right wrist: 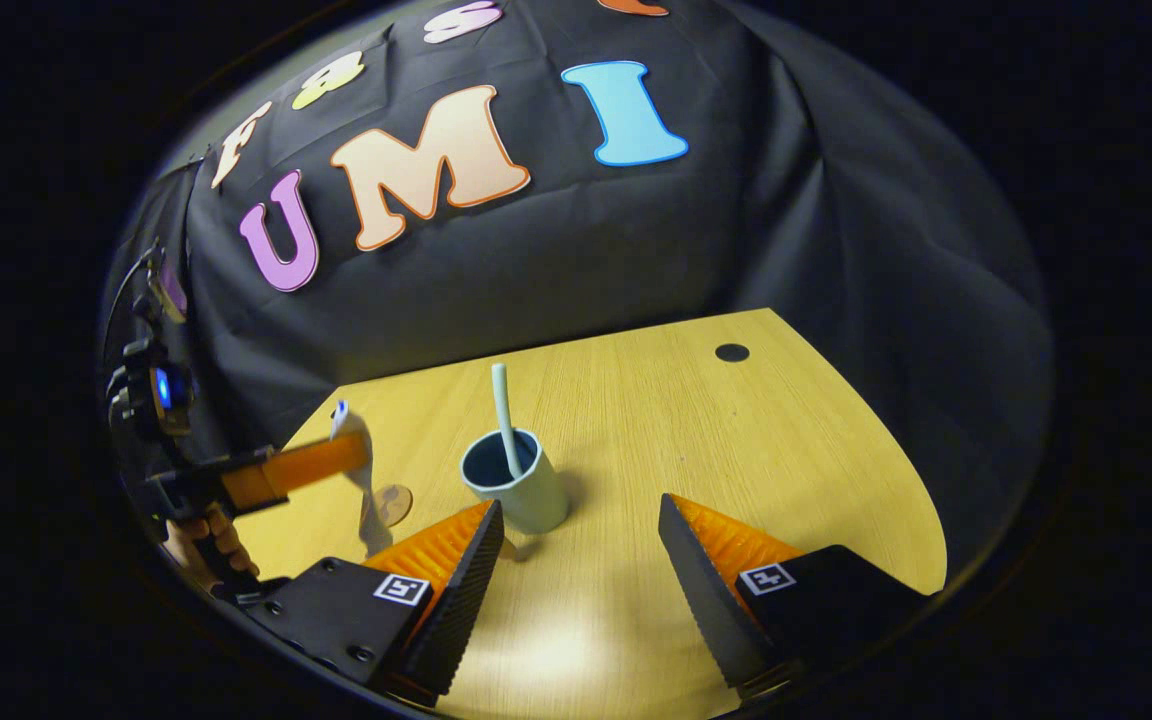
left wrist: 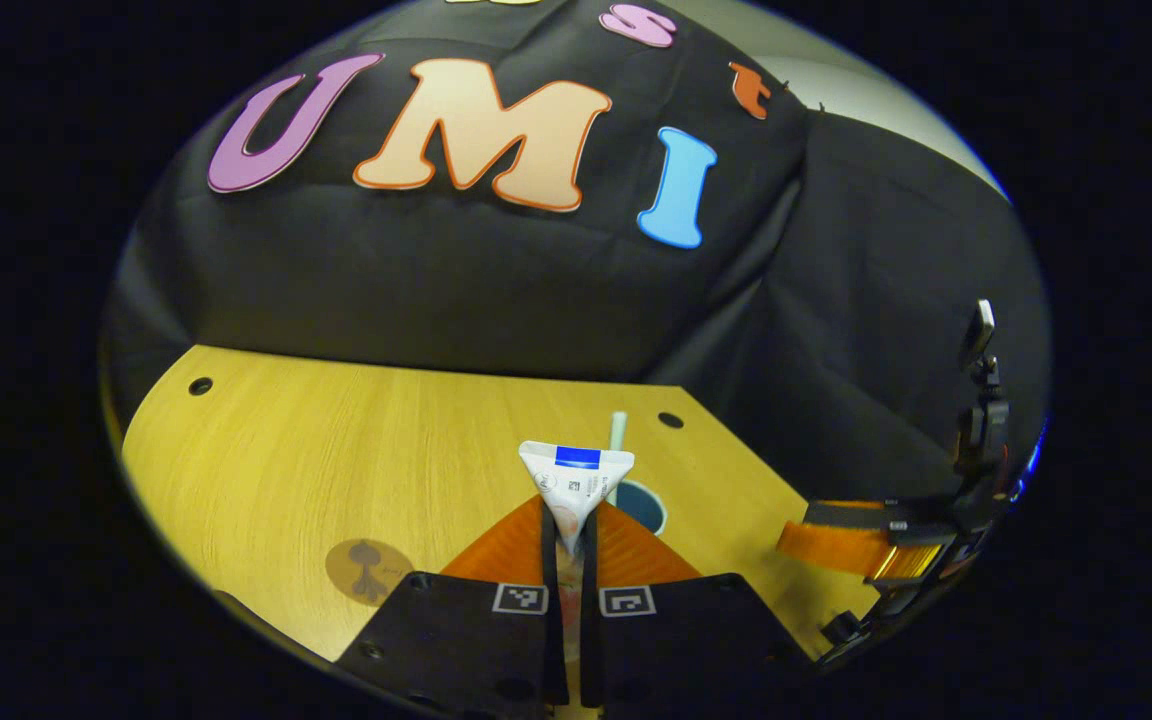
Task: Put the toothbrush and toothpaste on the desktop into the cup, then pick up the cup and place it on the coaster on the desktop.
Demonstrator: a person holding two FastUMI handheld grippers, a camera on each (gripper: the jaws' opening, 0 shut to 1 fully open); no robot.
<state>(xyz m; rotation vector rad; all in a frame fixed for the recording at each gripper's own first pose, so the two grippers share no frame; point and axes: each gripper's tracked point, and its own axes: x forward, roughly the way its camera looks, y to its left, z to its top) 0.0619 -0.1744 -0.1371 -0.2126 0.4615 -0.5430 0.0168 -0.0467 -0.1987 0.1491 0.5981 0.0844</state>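
Gripping toothpaste (left wrist: pixel 576 485) in left gripper (left wrist: pixel 569 560) fingers | right gripper (right wrist: pixel 576 545) fingers apart | wooden desktop (right wrist: pixel 736 450), cup (right wrist: pixel 516 480).

Matt wood-grain desktop (right wrist: pixel 696 450), black cloth wall (right wrist: pixel 556 260)

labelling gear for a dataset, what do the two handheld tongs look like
Each of the tongs, left and right, has a black body bearing two small square black-and-white markers, and two wedge-shaped fingers with ribbed faces. Seen from the right gripper view, a blue light glows on the left one's rear unit.
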